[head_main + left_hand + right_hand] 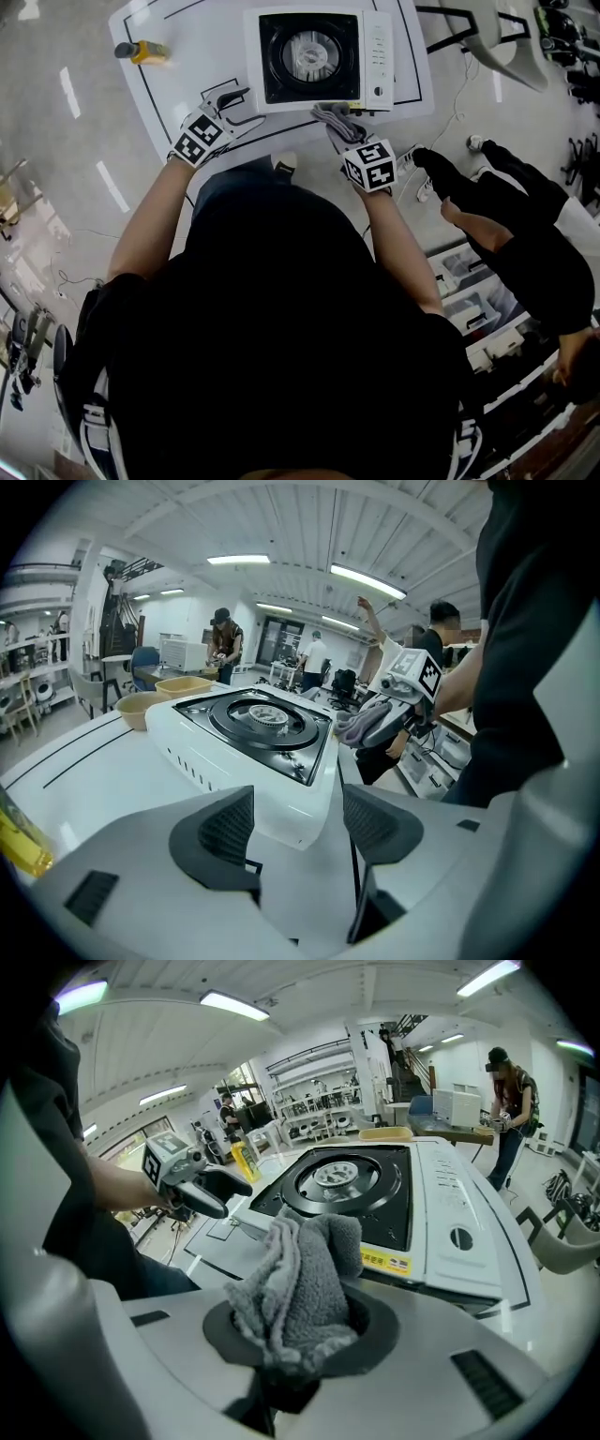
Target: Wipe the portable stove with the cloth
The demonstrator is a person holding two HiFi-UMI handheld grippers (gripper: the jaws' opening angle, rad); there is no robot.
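Though tiny overhead, cloth (305, 1269) plainly clamped in right tool (300, 1330)

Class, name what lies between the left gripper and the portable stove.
Nothing: in the left gripper view, only bare white table lies between the open left gripper and the stove, at its near corner.

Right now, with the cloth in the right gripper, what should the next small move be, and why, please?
I would probably push the right gripper forward and down so the grey cloth lands on the black top of the portable stove. The cloth is clamped in that gripper but sits at the stove's near edge, short of that top. The left gripper is open and empty.
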